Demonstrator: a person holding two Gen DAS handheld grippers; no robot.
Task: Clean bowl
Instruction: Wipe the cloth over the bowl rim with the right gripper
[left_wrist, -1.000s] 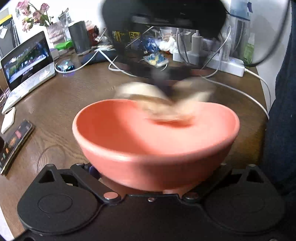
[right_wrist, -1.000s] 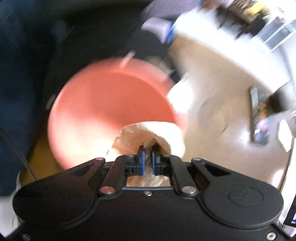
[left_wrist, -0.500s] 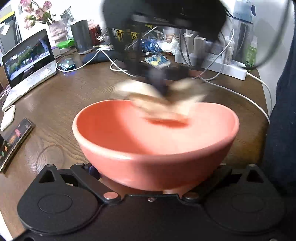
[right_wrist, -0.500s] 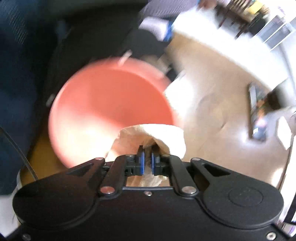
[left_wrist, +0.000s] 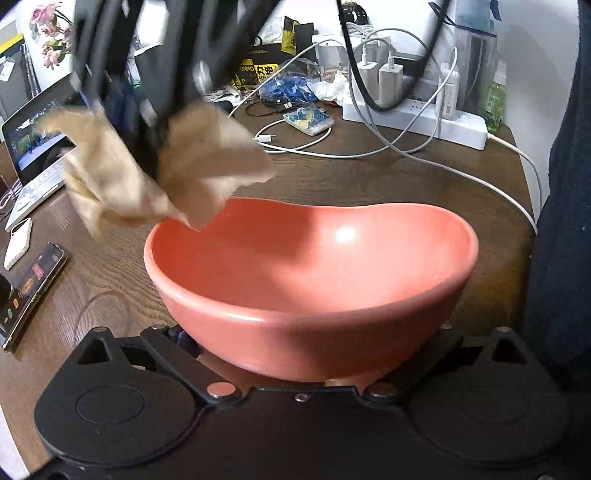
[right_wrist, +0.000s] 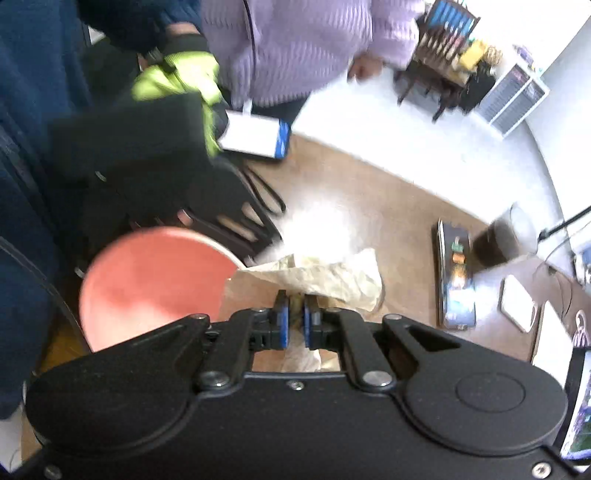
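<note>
On my left a laptop (left_wrist: 33, 147) and two phones (left_wrist: 29, 288) lie on the brown table (left_wrist: 369, 177), and my right gripper (right_wrist: 295, 317) is clamped on a crumpled brown paper (left_wrist: 147, 173) that hangs just over the left rim of the bowl. The pink bowl (left_wrist: 314, 280) sits between the spread fingers of my left gripper (left_wrist: 306, 365), though I cannot tell whether they press its base. Further right, a white power strip (left_wrist: 417, 120) lies with its cables.
</note>
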